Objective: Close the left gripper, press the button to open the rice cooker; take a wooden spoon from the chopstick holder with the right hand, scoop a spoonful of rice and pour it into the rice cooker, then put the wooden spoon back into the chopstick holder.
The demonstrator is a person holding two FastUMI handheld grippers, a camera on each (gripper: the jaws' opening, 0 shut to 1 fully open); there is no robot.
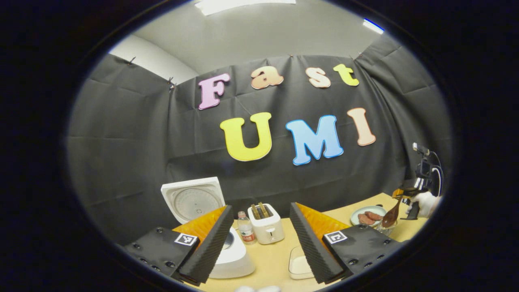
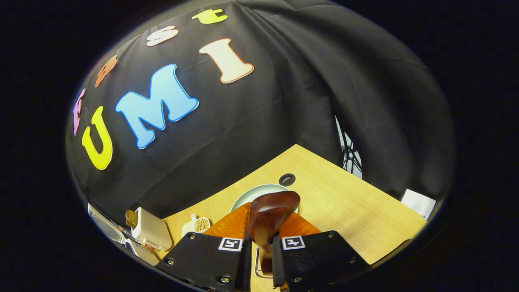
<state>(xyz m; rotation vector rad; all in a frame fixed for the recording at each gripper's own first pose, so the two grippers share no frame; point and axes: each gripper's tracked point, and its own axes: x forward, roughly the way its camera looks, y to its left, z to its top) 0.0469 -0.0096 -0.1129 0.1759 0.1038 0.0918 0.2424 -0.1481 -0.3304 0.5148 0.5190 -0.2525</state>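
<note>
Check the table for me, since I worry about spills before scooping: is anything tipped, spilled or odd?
Nothing stands out. The rice cooker stands with its lid up, the toaster and water bottle are upright, and the right gripper grips the wooden spoon. I see no spilled grains on the table.

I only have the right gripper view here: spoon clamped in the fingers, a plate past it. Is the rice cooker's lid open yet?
Observer: Yes. In the left gripper view the rice cooker sits on the table with its lid standing upright, inner side facing the camera.
Operator: And the left gripper?
Observer: The left gripper is open, fingers wide apart and holding nothing, with the cooker behind its left finger.
Operator: What's on the plate? The wooden spoon blocks it for me.
Observer: From the left gripper view the plate carries brownish-red pieces; what they are I cannot tell.
Operator: Anything beside the cooker?
Observer: A white toaster and a small bottle stand just right of it.
</note>
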